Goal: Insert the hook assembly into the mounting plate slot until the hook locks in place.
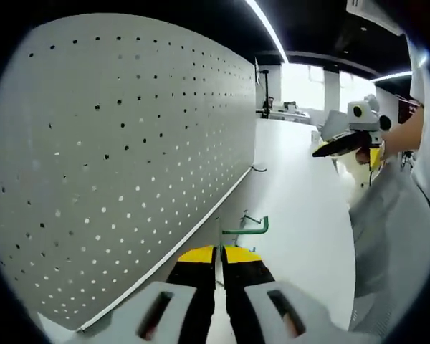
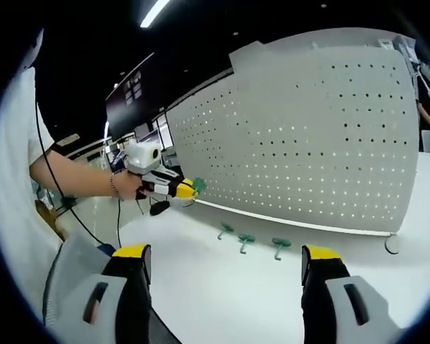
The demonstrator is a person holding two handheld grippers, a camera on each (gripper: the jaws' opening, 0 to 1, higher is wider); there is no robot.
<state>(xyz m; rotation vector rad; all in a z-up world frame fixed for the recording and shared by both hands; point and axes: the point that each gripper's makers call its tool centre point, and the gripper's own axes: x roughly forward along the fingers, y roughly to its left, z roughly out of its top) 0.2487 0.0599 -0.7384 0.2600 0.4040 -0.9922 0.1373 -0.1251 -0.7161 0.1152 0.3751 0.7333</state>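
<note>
The pegboard mounting plate [image 1: 129, 143] is a pale grey panel full of small holes, standing upright on the white table [image 1: 294, 201]. My left gripper [image 1: 219, 252] is shut on a green hook assembly [image 1: 248, 228], held just off the plate's lower edge. The right gripper view has the same hook [image 2: 198, 186] in the left gripper [image 2: 173, 189], close to the plate [image 2: 308, 143]. My right gripper [image 2: 226, 252] stands wide open over the table with nothing between its fingers. It also appears in the left gripper view [image 1: 337, 147], far from the plate.
Three spare green hooks [image 2: 245, 241] lie on the table [image 2: 222, 294] in front of the plate. A small ring-shaped piece [image 2: 393, 245] lies at the plate's right end. A person's forearm [image 2: 72, 179] and white sleeve are at the left. Desks and equipment [image 1: 287, 109] stand behind.
</note>
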